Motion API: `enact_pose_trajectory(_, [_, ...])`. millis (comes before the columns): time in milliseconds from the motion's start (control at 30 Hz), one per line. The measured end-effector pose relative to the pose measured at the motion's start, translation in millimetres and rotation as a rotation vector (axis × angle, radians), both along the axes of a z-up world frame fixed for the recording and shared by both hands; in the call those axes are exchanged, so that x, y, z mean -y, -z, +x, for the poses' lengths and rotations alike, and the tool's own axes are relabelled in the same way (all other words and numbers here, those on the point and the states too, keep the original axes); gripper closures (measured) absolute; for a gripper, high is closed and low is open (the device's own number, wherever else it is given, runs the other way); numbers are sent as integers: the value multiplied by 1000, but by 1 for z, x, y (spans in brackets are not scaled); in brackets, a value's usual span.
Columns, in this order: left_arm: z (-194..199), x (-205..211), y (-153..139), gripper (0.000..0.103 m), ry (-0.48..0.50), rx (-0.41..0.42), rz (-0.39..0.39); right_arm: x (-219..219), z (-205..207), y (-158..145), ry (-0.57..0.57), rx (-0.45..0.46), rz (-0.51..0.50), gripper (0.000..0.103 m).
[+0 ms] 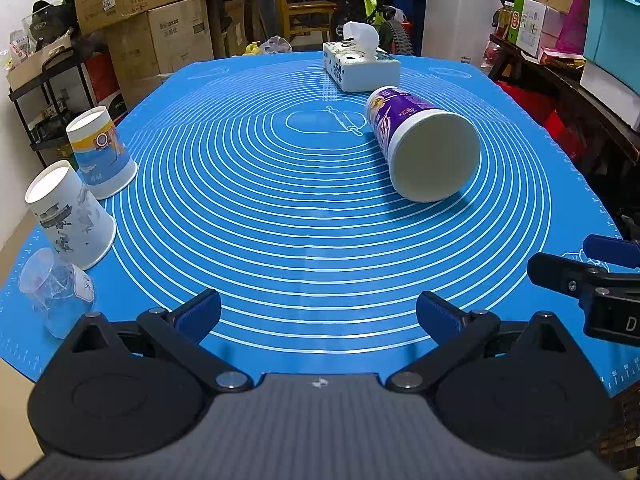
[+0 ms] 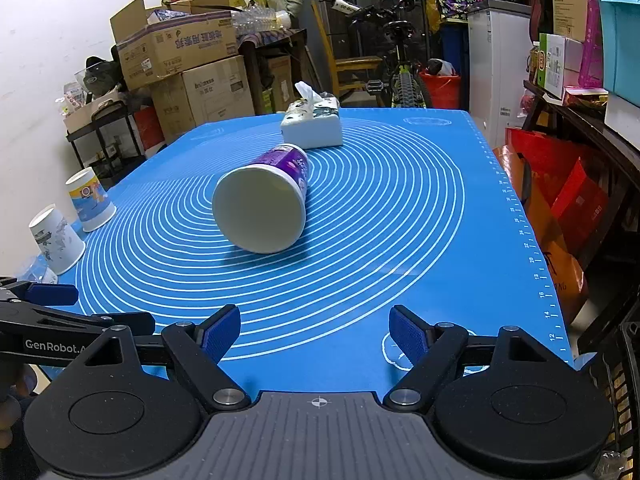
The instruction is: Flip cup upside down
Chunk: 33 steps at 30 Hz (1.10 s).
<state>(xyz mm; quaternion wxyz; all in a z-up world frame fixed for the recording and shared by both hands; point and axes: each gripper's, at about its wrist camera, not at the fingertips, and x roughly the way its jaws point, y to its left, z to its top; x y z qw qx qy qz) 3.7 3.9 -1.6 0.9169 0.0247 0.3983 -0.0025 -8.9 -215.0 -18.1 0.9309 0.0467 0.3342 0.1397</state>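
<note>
A purple-and-white paper cup [image 1: 416, 140] lies on its side on the blue mat [image 1: 300, 240], its open mouth toward me; it also shows in the right wrist view [image 2: 262, 200]. My left gripper [image 1: 318, 314] is open and empty, low over the mat's near edge, well short of the cup. My right gripper [image 2: 314, 334] is open and empty, also near the front edge, with the cup ahead and to its left. The right gripper's fingers [image 1: 560, 272] show at the right edge of the left wrist view.
Two paper cups stand upside down at the mat's left edge [image 1: 102, 152] [image 1: 70, 216], with a clear plastic cup [image 1: 56, 290] nearer. A tissue box [image 1: 360, 64] sits at the far side. Cardboard boxes, a shelf and a bicycle surround the table.
</note>
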Motion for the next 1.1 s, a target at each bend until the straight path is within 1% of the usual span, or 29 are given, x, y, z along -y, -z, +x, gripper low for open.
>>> enact_pose_trajectory(1100, [3, -2, 2, 1, -7, -5, 7, 1, 1, 0, 0, -3, 1, 16])
